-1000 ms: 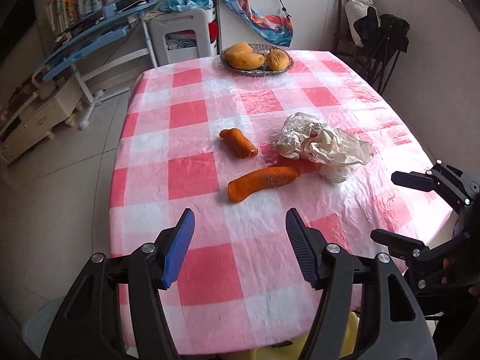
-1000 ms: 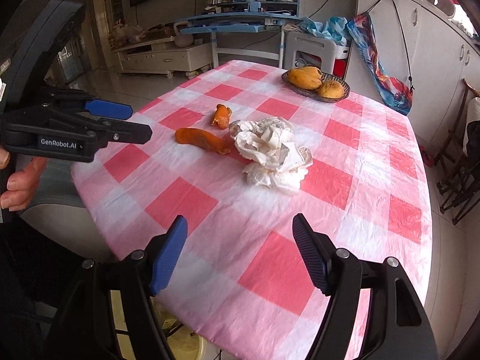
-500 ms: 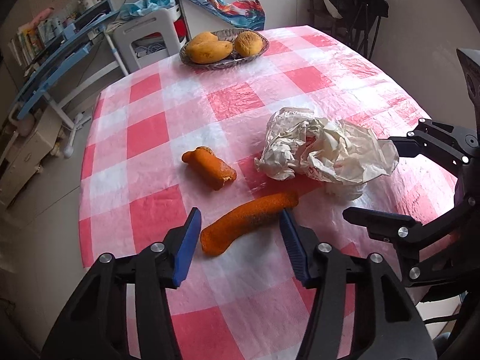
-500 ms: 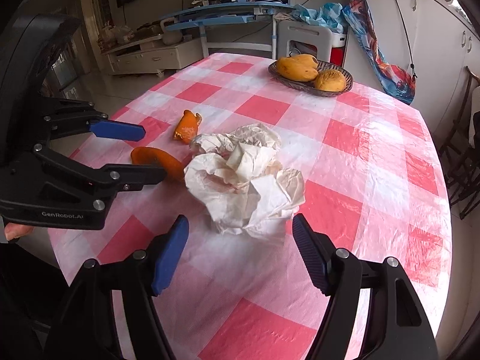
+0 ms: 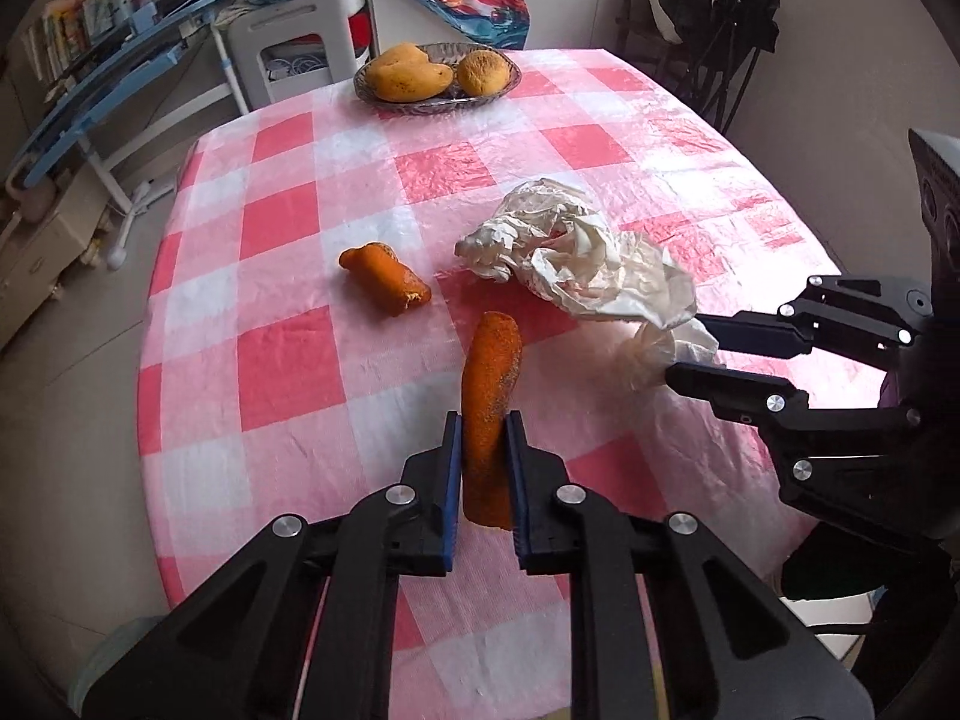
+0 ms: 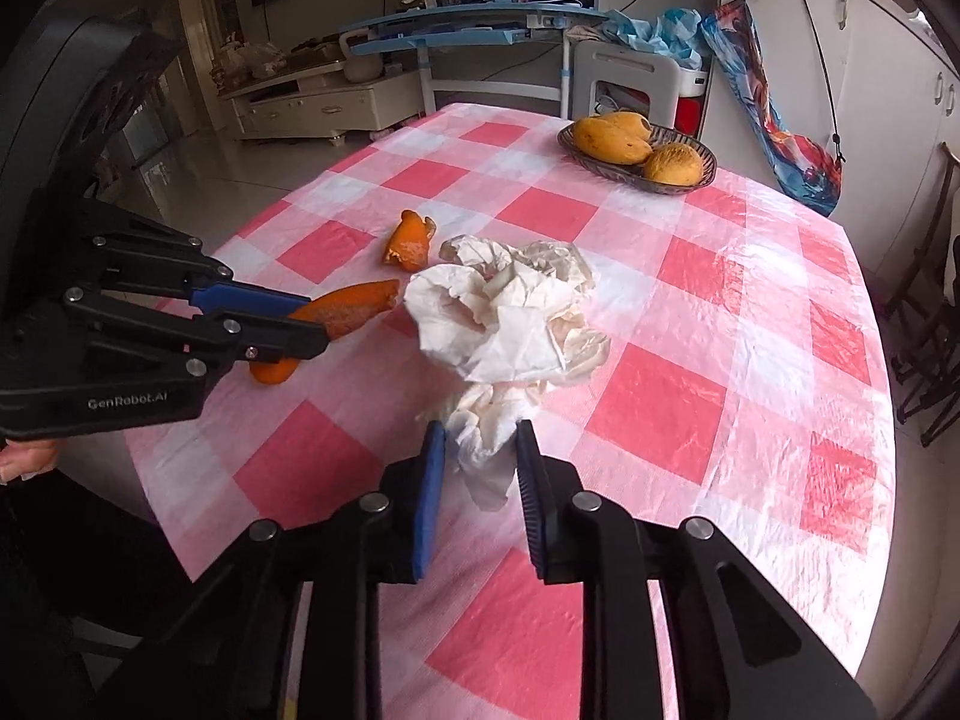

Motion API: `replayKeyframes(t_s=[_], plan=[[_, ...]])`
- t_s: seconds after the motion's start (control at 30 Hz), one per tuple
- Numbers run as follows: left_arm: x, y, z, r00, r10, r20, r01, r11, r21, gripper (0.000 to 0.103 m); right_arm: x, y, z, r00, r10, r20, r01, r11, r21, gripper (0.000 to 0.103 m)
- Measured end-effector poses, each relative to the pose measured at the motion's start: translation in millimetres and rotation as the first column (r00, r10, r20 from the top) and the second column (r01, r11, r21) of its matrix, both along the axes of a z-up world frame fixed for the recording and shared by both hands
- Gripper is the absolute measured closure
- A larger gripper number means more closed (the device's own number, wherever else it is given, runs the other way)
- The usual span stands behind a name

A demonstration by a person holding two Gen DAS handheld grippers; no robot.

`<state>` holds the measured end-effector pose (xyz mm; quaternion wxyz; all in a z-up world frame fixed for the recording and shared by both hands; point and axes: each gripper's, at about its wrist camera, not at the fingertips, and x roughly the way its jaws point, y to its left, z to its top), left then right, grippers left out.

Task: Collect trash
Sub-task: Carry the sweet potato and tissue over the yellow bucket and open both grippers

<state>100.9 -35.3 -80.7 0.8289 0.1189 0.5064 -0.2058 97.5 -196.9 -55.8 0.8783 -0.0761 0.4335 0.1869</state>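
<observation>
Long orange peel (image 5: 489, 402): clamped between the left gripper (image 5: 483, 441) jaws, far end pointing forward over the bench (image 5: 288, 354). Crumpled white paper (image 6: 510, 324): near end pinched in the right gripper (image 6: 477, 450) jaws. Short orange peel (image 5: 384, 279): loose on the checked cloth, just beyond. Left gripper body reads "GenRobot.AI".

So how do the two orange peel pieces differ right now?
The long peel is clamped in the left gripper and lifted; the short peel lies loose on the checked tablecloth. The long one is a slim strip, the short one stubby and curled. Both are orange rind.
</observation>
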Motion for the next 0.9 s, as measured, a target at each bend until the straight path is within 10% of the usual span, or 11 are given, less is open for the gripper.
replayKeyframes(t_s=[0.47,0.9], plan=[[-45.7,32.7,20.8,0.994,0.105,0.008,-0.104,0.991,-0.082,0.089,-54.6,12.2,20.4,0.986,0.168,0.007,-0.169,0.984,0.065,0.084],[-104.7,38.9,22.5,0.991,0.134,-0.003,-0.134,0.982,-0.133,0.089,-138.5,68.1,-10.3,0.837,0.520,-0.172,-0.521,0.852,0.041,0.072]])
